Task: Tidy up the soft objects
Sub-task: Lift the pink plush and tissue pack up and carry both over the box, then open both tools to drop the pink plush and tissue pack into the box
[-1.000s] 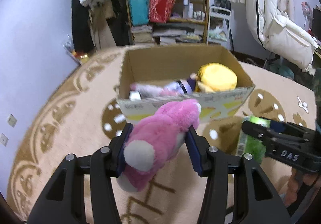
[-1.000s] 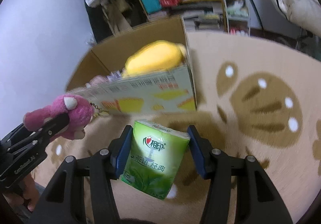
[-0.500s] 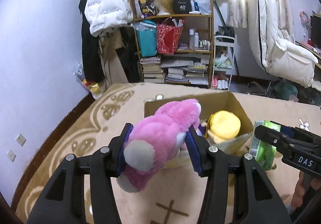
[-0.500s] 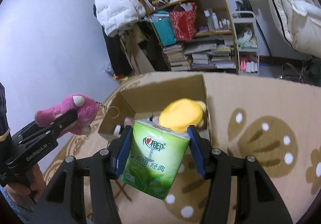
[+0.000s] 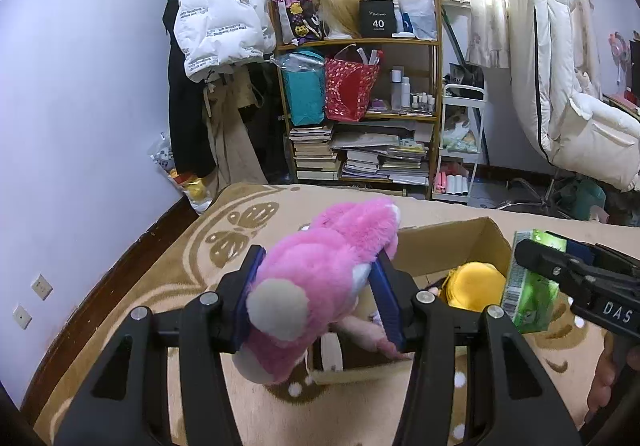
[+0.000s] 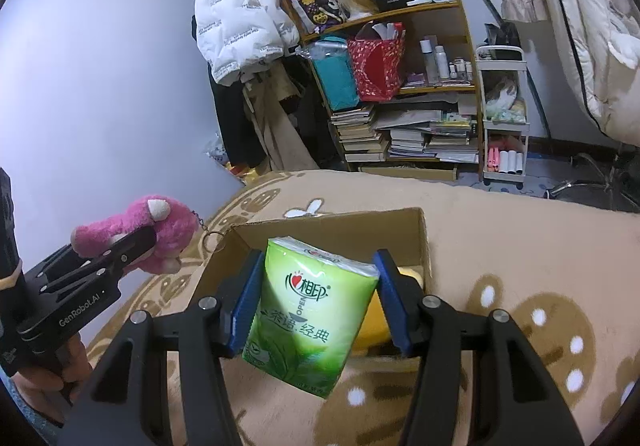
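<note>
Left gripper (image 5: pixel 320 296) was found clamped on a pink plush bear (image 5: pixel 320 278), its blue pads (image 5: pixel 386 300) pressed into the toy's flanks and the toy's pale round patch facing the camera. Seen from the right wrist, the bear (image 6: pixel 154 234) hung in the air to the left of the open cardboard box (image 6: pixel 424 242), with a small chain and key ring (image 6: pixel 210 238) dangling from it toward the box's corner. Right gripper (image 6: pixel 320 302) was closed around a green tissue pack (image 6: pixel 310 320), held tilted above the box's near edge; the pack's lower corner hung below the fingers (printing in Chinese characters, with the word OPEN legible). Inside the box (image 5: pixel 486 236) lay a yellow plush toy (image 5: pixel 474 286) and some pale pink items, too hidden by the gripper to identify. Box stood on a beige patterned carpet (image 5: pixel 248 230). Behind it stood a cluttered wooden shelf (image 5: pixel 360 42) holding stacked books (image 5: pixel 316 154), and a white puffer jacket (image 5: pixel 220 18) hung beside it.
</note>
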`<control>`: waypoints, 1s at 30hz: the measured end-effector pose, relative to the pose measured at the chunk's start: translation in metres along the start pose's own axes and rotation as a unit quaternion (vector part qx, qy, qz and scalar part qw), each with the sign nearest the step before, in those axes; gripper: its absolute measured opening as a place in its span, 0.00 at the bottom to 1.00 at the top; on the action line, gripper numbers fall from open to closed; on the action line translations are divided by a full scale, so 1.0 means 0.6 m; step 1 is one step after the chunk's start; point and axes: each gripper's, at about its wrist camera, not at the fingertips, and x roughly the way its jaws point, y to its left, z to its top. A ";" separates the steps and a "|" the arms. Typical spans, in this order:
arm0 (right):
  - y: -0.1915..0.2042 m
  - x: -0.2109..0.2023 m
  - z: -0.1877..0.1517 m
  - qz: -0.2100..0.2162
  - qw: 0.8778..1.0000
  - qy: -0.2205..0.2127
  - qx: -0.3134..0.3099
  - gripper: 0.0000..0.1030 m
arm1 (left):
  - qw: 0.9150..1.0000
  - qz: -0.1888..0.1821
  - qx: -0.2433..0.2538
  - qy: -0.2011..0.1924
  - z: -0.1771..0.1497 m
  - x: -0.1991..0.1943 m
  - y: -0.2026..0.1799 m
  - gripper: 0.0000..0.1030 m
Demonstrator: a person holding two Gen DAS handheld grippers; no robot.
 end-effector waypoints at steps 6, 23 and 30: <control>-0.009 0.043 0.007 0.007 1.000 0.022 0.019 0.57 | 1.000 -0.015 0.016 -0.010 0.009 0.037 -0.016 0.49; -0.017 0.085 0.010 0.016 0.998 0.040 0.043 0.57 | 0.998 -0.034 0.039 0.029 -0.018 0.100 -0.042 0.50; -0.012 0.097 0.003 0.017 0.997 0.053 0.044 0.59 | 0.998 -0.037 0.037 0.047 -0.035 0.114 -0.041 0.51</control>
